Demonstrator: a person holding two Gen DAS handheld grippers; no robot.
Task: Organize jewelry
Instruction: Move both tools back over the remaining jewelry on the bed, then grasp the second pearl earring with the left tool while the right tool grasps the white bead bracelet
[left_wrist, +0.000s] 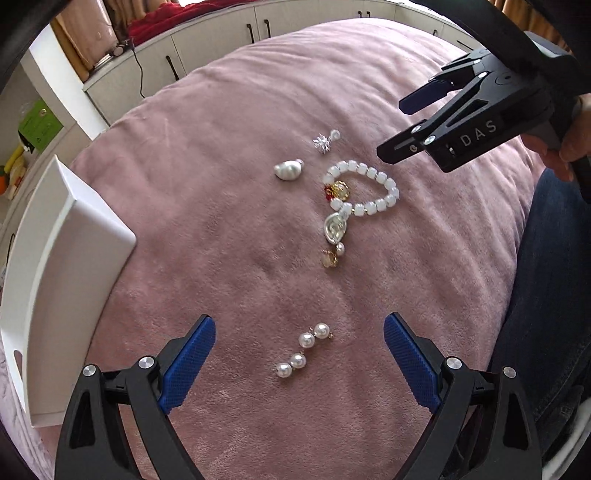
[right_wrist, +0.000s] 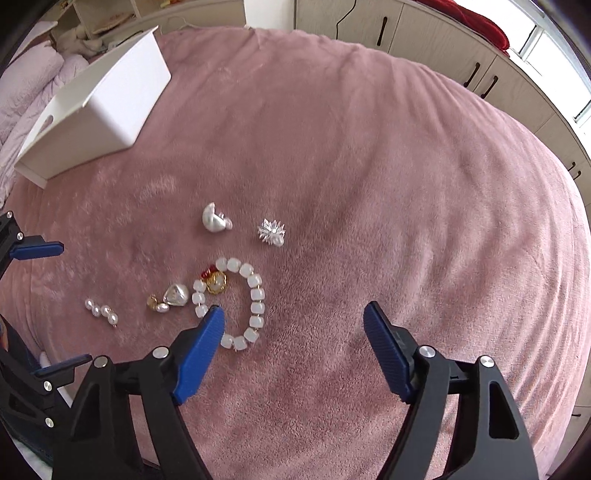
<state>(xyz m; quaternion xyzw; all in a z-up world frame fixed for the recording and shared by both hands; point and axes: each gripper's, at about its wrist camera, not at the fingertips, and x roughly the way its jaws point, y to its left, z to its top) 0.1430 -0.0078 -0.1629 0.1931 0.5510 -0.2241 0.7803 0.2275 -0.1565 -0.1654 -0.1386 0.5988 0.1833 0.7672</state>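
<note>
Jewelry lies on a pink plush blanket (left_wrist: 240, 229). A white bead bracelet (left_wrist: 373, 188) with a gold charm lies mid-blanket, also in the right wrist view (right_wrist: 243, 306). Around it lie a pearl string (left_wrist: 303, 349), a silver-and-gold earring (left_wrist: 334, 236), a white shell piece (left_wrist: 288, 170) and a sparkly silver piece (left_wrist: 322, 143). My left gripper (left_wrist: 299, 354) is open, above the pearl string. My right gripper (right_wrist: 293, 328) is open, hovering over the bracelet; its left finger hides some beads. It also shows in the left wrist view (left_wrist: 395, 125).
An open white box (left_wrist: 70, 266) stands at the blanket's left edge, also in the right wrist view (right_wrist: 103, 107). Cabinets (right_wrist: 443, 44) line the far side. A person's jeans-clad leg (left_wrist: 554, 295) is at the right.
</note>
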